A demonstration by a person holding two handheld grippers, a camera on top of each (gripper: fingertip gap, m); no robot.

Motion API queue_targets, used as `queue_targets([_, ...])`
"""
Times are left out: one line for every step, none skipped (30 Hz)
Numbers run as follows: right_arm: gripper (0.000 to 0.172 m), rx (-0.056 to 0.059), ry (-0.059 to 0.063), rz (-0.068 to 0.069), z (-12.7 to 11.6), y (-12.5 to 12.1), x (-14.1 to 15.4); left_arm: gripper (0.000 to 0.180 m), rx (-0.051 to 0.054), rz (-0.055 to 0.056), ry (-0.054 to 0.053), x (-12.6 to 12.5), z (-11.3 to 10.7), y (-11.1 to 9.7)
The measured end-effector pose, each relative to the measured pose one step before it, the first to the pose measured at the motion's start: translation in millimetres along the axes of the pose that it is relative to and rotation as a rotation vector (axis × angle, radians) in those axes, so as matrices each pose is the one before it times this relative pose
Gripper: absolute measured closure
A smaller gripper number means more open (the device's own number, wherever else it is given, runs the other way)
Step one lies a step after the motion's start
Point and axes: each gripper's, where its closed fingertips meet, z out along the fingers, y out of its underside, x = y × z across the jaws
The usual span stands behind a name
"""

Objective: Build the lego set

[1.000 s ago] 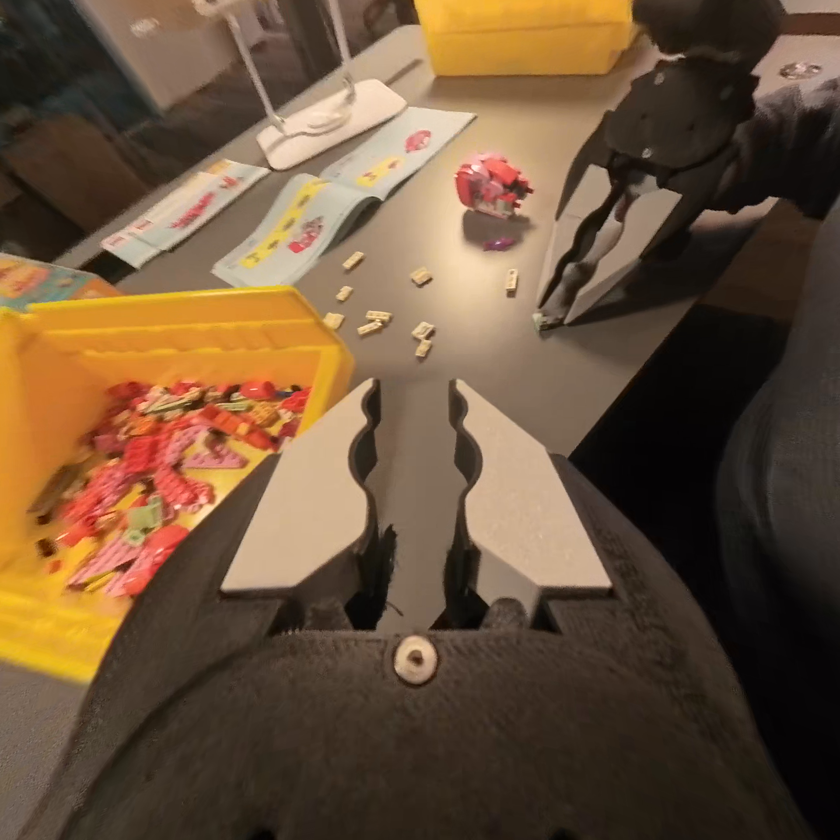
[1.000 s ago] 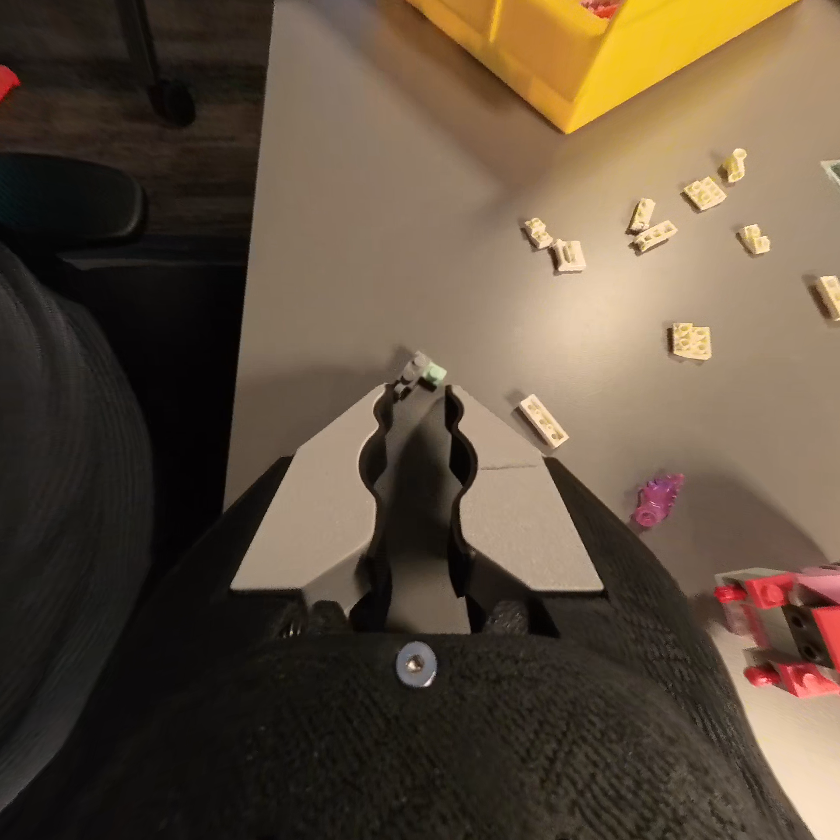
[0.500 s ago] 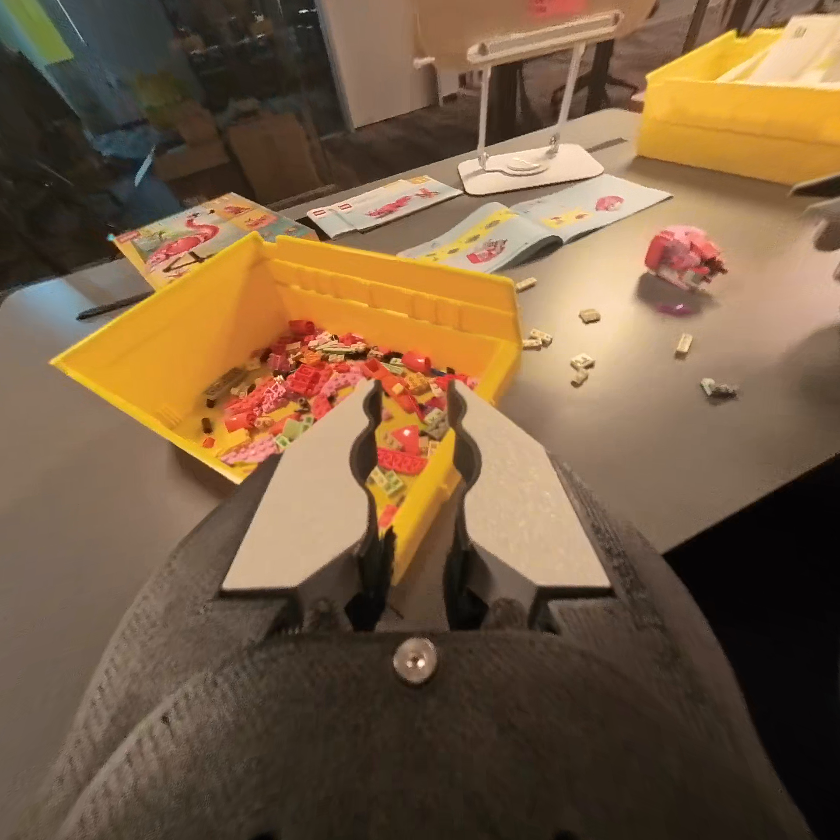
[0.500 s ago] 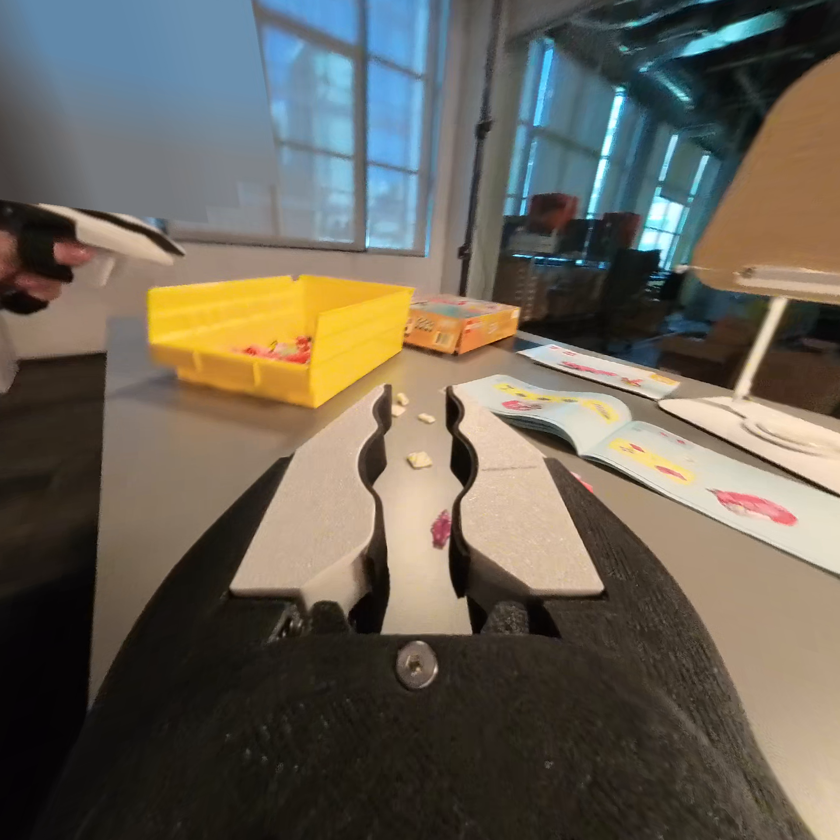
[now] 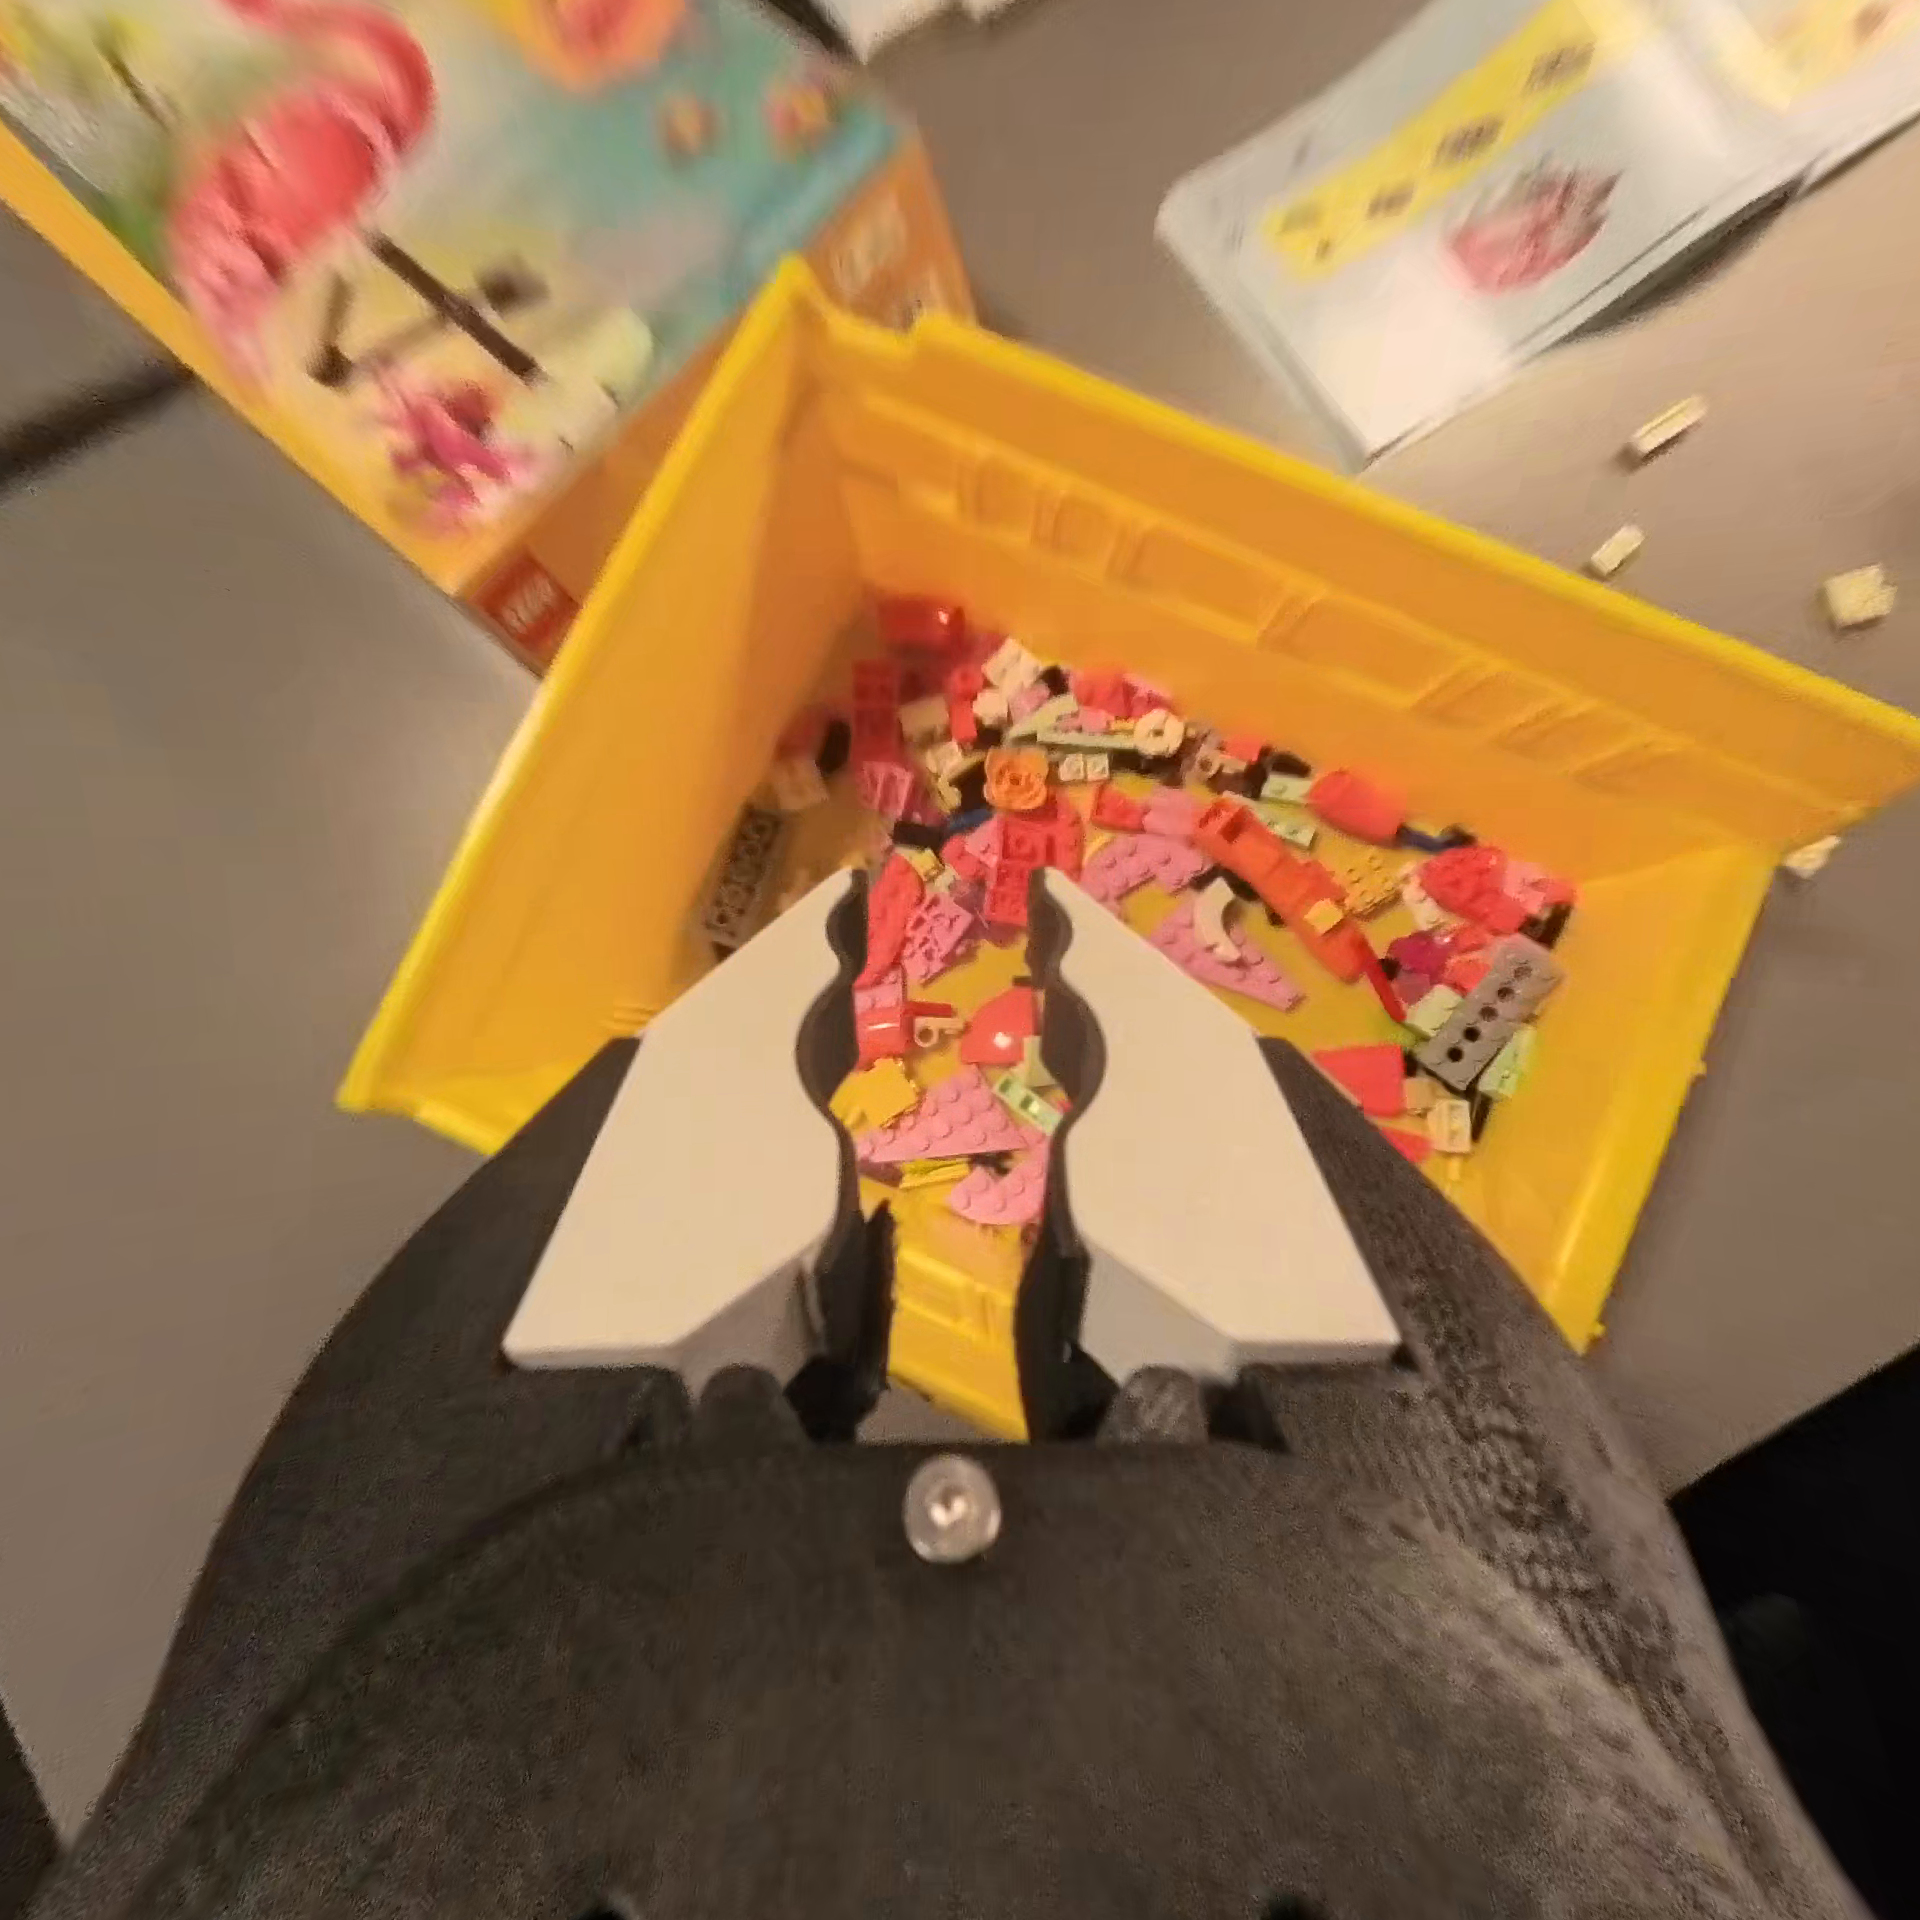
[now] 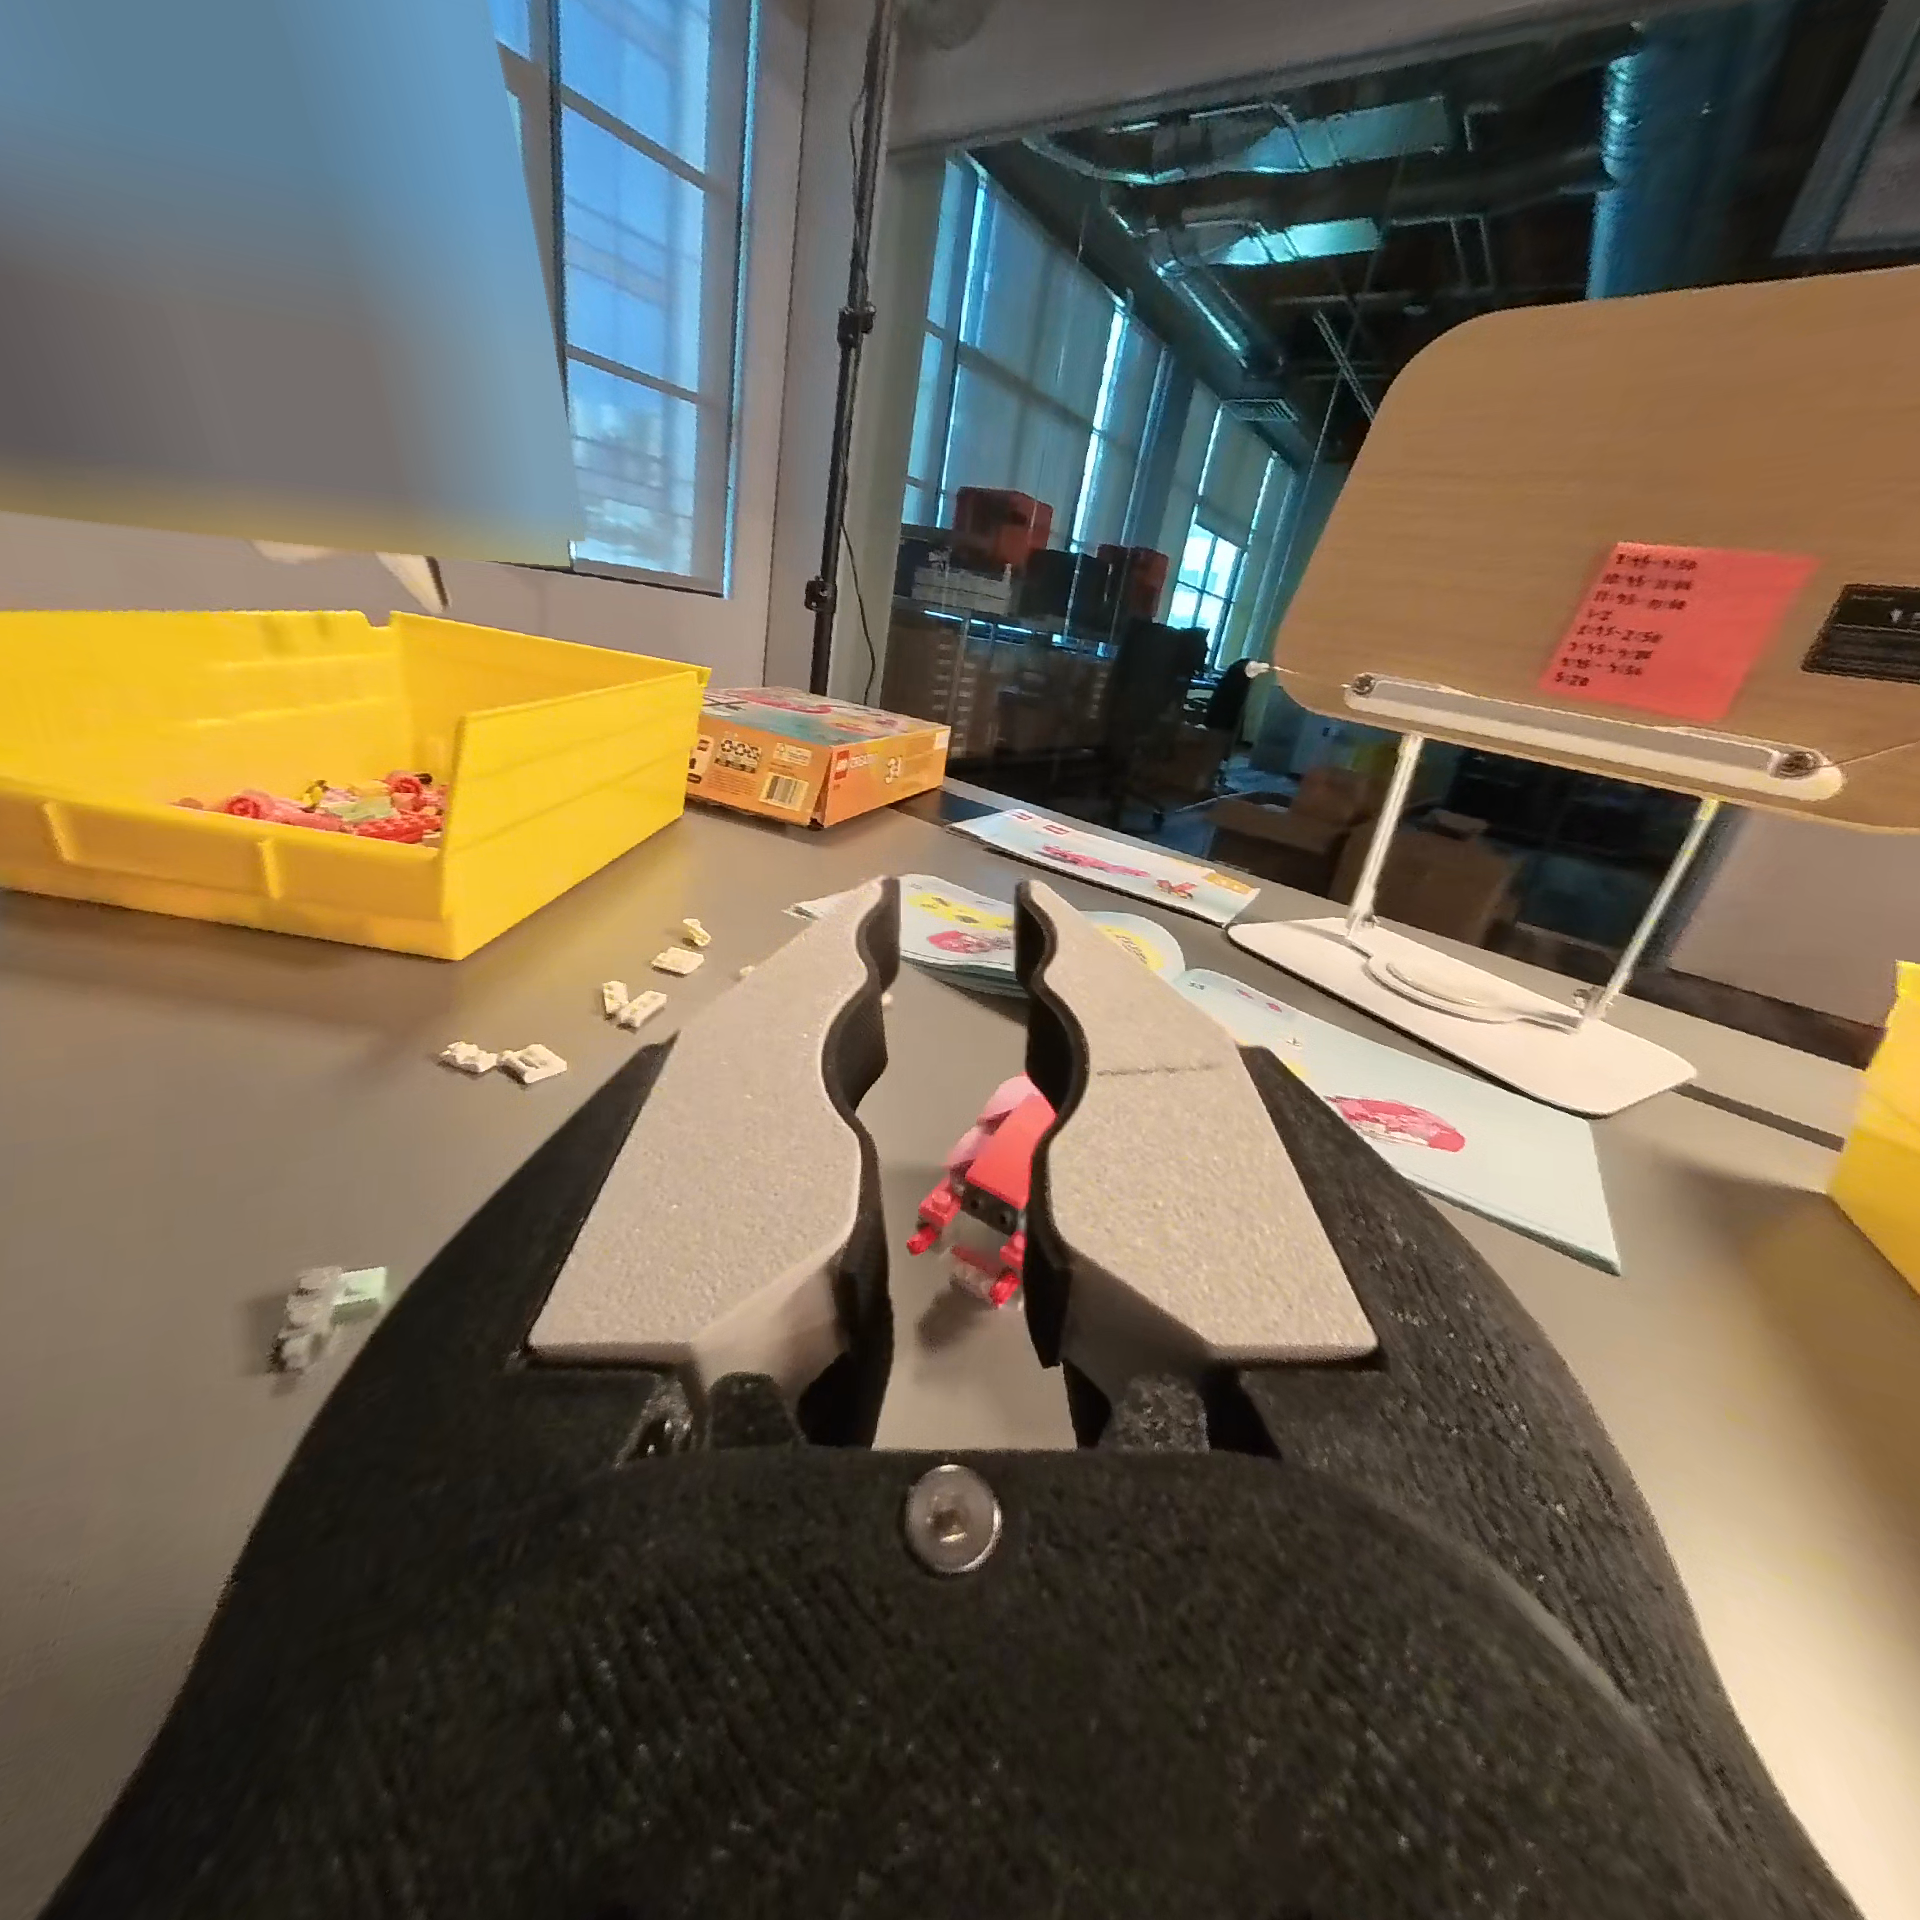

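We see the left gripper [image 5: 948, 894] hanging over a yellow bin [image 5: 1195, 582] on the grey table [image 5: 208, 831], its two fingers apart with nothing between the pads. Below the tips lies a heap of red, pink and pale green toy bricks [image 5: 1091, 883] on the bin floor; whether the tips touch them we cannot tell. At eleven o'clock from the bin sits a colourful cardboard box [image 5: 436, 229], at one o'clock an open booklet [image 5: 1507, 208], and at three o'clock a few small cream bricks [image 5: 1621, 545] lie loose on the table. The right gripper [image 6: 956, 899] hovers low over the same table, fingers apart and gripping nothing. Seen through the gap lower down, a small red and pink brick model [image 6: 987, 1174] stands on the table, clear of the tips. At ten o'clock from the tips is the yellow bin, at nine o'clock scattered cream bricks, and at two o'clock a wooden board on a white stand [image 6: 1558, 987].
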Motion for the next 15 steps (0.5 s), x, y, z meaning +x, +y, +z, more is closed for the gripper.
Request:
queue_targets([0.152,-0.0078,0.0075,-0.0078,1.64,1.50,1.01,0.151,-0.0501,0.0003,0.0390,3.73,12.82,3.04])
queue_targets([0.152,-0.0096,0.0087,-0.0094,1.57,1.70,1.05,0.151,-0.0386,0.0085,0.0421,6.35,11.88,1.62])
queue_targets([0.152,-0.0065,0.0062,-0.0094,1.16,1.21,0.58,0.151,-0.0413,0.0102,0.0344,6.80,10.95,2.00])
queue_targets([0.152,-0.0036,0.0045,-0.0077,0.81,0.76,0.53,0.151,-0.0433,0.0163,0.0290,7.42,9.95,2.09])
queue_targets([0.152,-0.0016,0.0046,-0.0050,0.65,0.41,0.82,0.151,-0.0389,0.0189,0.0249,7.55,9.11,1.45])
queue_targets([0.152,-0.0024,0.0030,-0.0007,0.68,0.63,0.76,0.151,-0.0341,0.0160,0.0211,6.94,8.78,0.67])
queue_targets([0.152,-0.0035,0.0008,0.0028,0.64,0.60,0.76,0.150,-0.0304,0.0133,0.0228,6.65,8.59,0.02])
queue_targets([0.152,0.0002,0.0031,0.0022,0.58,0.23,1.15,0.149,-0.0259,0.0111,0.0195,5.45,8.26,-0.43])
queue_targets([0.153,-0.0001,0.0025,0.0019,0.62,0.25,0.88,0.148,-0.0186,0.0119,0.0084,3.17,7.79,-1.08])
queue_targets([0.153,-0.0017,0.0016,0.0014,0.62,0.39,0.78,0.148,-0.0077,0.0236,0.0044,2.53,6.76,-2.08])
queue_targets([0.153,-0.0014,-0.0016,-0.0001,0.46,0.33,0.07,0.150,0.0017,0.0273,-0.0042,1.40,5.26,-2.53])
queue_targets([0.153,-0.0015,-0.0022,-0.0010,0.21,0.26,-0.20,0.150,-0.0033,0.0188,0.0047,2.53,4.51,-1.39])
queue_targets([0.153,-0.0005,-0.0004,-0.0017,0.06,0.08,0.04,0.150,-0.0107,0.0049,0.0241,5.13,4.14,-0.09])
queue_targets([0.153,0.0002,-0.0001,-0.0016,0.01,-0.03,0.10,0.150,-0.0116,-0.0052,0.0285,5.53,4.05,0.31])
queue_targets([0.153,-0.0010,-0.0006,-0.0006,0.05,0.17,0.03,0.149,-0.0116,-0.0059,0.0250,5.28,3.97,0.73])
